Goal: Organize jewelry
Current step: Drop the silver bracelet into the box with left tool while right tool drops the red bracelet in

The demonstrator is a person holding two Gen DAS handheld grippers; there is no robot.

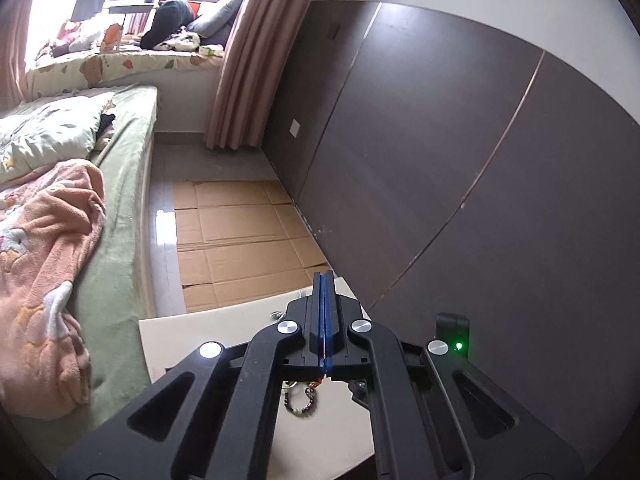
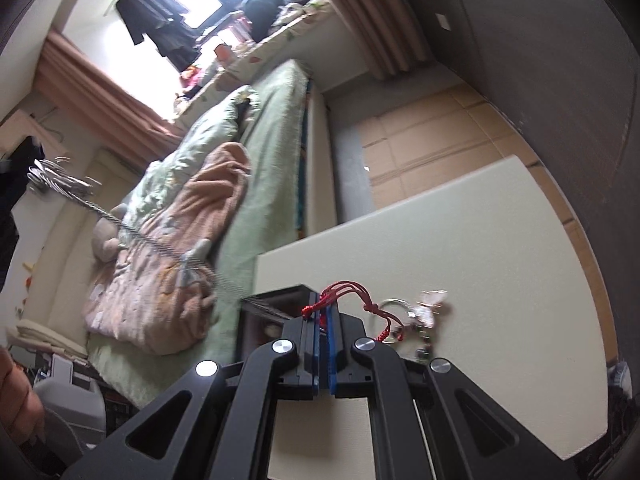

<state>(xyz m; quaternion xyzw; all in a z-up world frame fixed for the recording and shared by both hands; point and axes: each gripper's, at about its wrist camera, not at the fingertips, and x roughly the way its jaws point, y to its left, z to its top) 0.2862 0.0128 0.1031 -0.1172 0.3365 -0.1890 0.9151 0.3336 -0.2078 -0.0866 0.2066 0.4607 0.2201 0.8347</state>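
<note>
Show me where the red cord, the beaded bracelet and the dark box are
red cord [image 2: 347,289]: right wrist view, on the loop above the fingertips
beaded bracelet [image 1: 303,405]: left wrist view, on its lower beads
dark box [image 2: 280,300]: right wrist view, on its front rim

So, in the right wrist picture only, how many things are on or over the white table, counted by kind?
Red cord, pinched in the right claw: 1
Metal ring with charms, lying on the table: 1
Dark box: 1
Total: 3
</note>
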